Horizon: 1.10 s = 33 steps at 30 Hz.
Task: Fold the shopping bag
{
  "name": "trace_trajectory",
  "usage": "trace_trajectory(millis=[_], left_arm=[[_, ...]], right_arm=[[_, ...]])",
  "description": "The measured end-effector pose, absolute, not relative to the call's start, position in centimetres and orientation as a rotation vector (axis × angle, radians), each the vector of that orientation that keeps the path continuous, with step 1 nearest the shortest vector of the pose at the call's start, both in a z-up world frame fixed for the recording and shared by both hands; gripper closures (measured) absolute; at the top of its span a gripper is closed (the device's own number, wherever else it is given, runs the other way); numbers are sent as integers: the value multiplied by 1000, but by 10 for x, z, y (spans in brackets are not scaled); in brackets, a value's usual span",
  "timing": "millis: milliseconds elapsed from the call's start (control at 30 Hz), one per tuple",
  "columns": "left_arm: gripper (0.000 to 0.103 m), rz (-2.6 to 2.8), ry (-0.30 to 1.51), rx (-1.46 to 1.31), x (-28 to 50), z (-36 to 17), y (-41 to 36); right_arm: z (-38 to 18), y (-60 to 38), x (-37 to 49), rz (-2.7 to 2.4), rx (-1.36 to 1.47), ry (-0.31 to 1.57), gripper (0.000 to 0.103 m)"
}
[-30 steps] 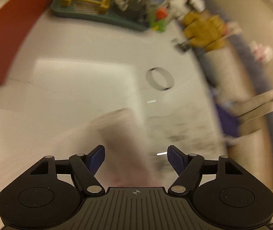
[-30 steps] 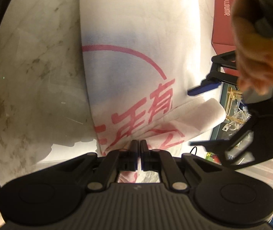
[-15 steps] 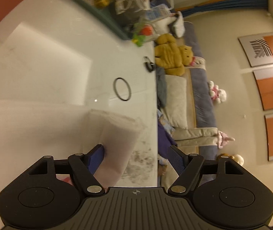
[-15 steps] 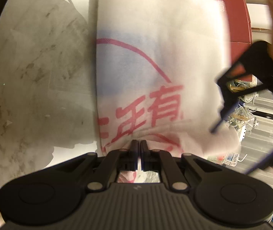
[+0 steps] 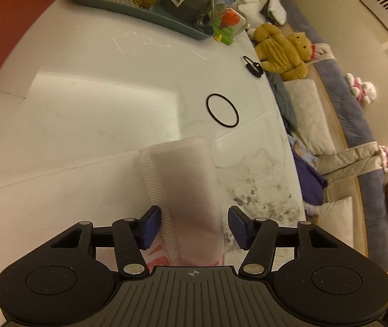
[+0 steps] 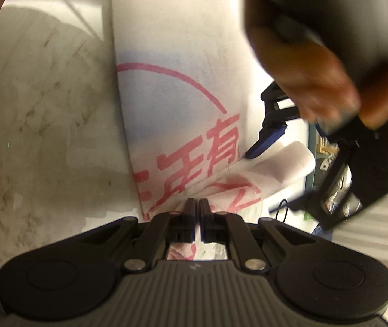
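The white shopping bag point(image 6: 183, 62), printed with red characters, lies flat on the marble table point(image 6: 44, 114). My right gripper point(image 6: 197, 209) is shut on the bag's near edge. The bag's white handle strap point(image 5: 185, 182) lies folded and runs between the fingers of my left gripper point(image 5: 194, 226). Its jaws are closing around the strap, and a small gap shows at each blue pad point(image 5: 150, 224). In the right wrist view the left gripper point(image 6: 281, 174) straddles the handle strap point(image 6: 283, 163) at the bag's right side, with a hand point(image 6: 316, 81) holding it.
A teal tray point(image 5: 150, 19) with a wooden rack and glassware stands at the table's far side. A black ring point(image 5: 222, 110) and a small black clip point(image 5: 252, 66) lie beyond the strap. A red box point(image 5: 0, 27) stands at left. Past the table edge is a sofa point(image 5: 338, 114) with plush toys.
My left gripper has come down over the handle strap and its jaws have narrowed around it. The right gripper keeps its grip on the bag's edge and has rolled slightly.
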<state>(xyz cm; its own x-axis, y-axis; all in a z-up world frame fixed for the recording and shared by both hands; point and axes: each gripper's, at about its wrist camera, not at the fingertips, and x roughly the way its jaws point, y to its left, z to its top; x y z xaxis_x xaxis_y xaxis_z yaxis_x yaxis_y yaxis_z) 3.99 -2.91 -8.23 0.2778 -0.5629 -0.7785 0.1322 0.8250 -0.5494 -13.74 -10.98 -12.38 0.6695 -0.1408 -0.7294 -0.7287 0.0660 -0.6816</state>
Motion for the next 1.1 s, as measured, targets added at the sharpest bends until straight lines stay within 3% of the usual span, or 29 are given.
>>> trace_trajectory(millis=[33, 133, 233, 567, 633, 833, 1100], left_arm=[[55, -499, 1205, -434, 40, -84, -22], [59, -522, 1205, -466, 39, -86, -10], [59, -522, 1207, -541, 37, -84, -9], [58, -452, 1216, -483, 35, -56, -24], [52, -424, 1229, -454, 29, -50, -24], [50, -410, 1236, -435, 14, -27, -13], [51, -384, 1296, -369, 38, -50, -40]], right_arm=[[-119, -113, -135, 521, -1406, 778, 95], [-96, -130, -121, 562, -1134, 845, 90], [-91, -139, -108, 574, -1010, 899, 96], [-96, -118, -111, 513, -1065, 906, 96], [-80, -124, -123, 516, -1060, 912, 96], [-78, -124, -106, 507, -1086, 906, 96], [-81, -125, -102, 510, -1101, 899, 96]])
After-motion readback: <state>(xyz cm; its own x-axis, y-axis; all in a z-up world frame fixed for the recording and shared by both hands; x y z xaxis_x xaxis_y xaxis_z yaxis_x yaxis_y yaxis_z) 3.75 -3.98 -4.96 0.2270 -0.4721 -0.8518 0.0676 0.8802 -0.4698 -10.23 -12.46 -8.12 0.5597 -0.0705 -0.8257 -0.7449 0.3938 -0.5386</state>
